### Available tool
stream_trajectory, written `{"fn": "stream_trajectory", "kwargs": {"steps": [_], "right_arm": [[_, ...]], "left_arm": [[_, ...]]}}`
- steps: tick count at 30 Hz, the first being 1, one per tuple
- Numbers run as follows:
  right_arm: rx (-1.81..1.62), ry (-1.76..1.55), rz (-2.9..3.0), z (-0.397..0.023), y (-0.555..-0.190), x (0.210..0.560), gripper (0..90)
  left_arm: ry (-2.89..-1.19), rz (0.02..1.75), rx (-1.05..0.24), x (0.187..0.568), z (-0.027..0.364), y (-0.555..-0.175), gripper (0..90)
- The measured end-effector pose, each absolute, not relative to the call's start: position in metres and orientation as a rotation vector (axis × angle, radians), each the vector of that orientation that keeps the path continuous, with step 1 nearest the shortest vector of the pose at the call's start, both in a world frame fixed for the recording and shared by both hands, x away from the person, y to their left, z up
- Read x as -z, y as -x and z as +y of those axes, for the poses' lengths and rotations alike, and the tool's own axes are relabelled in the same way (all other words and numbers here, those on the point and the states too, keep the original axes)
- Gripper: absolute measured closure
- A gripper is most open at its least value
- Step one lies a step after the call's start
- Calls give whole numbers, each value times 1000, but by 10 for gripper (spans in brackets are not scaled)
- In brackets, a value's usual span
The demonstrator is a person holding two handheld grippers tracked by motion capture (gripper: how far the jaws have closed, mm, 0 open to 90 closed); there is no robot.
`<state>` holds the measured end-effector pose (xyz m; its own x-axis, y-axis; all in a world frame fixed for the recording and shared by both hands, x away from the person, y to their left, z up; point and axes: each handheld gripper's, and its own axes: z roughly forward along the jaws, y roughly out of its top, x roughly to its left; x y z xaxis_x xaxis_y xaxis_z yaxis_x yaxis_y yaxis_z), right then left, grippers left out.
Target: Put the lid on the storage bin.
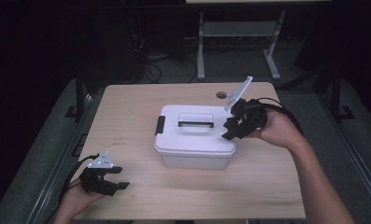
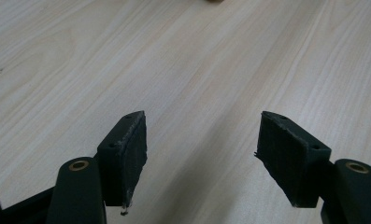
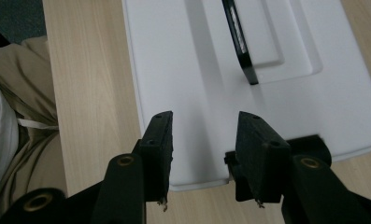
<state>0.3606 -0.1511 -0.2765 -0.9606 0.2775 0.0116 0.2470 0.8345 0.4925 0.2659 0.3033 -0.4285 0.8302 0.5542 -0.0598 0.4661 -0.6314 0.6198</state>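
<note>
The white lidded box sits at the table's centre. The right gripper hovers at its three o'clock edge, jaws partly apart, gripping nothing. At seven o'clock, the left gripper gapes wide, empty.

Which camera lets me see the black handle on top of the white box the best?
The right gripper view: the black handle is close and sharp on the white box lid, just beyond the right gripper. The high view shows the handle whole but small and far off. The left gripper view looks at the table.
</note>
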Motion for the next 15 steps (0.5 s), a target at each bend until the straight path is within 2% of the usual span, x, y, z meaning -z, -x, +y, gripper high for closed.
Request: {"fn": "stream_trajectory", "kwargs": {"steps": [15], "right_arm": [[-785, -461, 2958, -165, -355, 291, 548]], "left_arm": [[-2366, 746, -178, 429, 303, -266, 324]]}}
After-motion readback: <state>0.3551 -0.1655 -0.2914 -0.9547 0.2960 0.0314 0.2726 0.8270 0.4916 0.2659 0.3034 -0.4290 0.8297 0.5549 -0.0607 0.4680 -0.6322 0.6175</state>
